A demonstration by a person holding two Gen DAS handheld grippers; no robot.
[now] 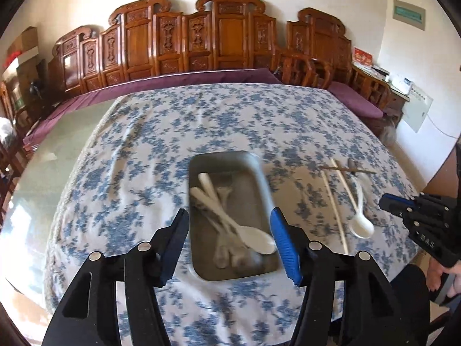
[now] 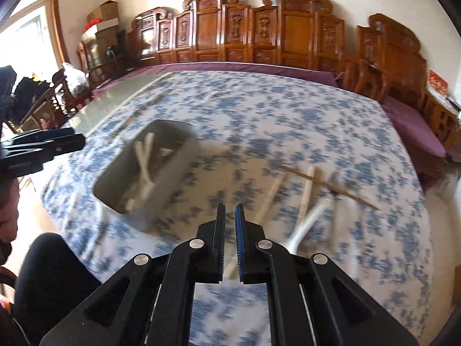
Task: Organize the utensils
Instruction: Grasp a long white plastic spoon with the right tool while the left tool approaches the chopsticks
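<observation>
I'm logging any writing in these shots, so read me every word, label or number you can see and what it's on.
"DAS": raised letters on the right claw, seen from the left wrist camera.
Green wall sign: too blurred to read.
Red card: gold characters, too small to read.
White wall panel: print unreadable.
Left claw: lettering on its side too blurred.

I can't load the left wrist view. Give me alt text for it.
The left gripper hangs open, holding nothing, above a metal tray with white spoons and metal cutlery in it, on a blue-flowered tablecloth. Right of the tray lie chopsticks and another white spoon; the right gripper enters from the right edge.
</observation>
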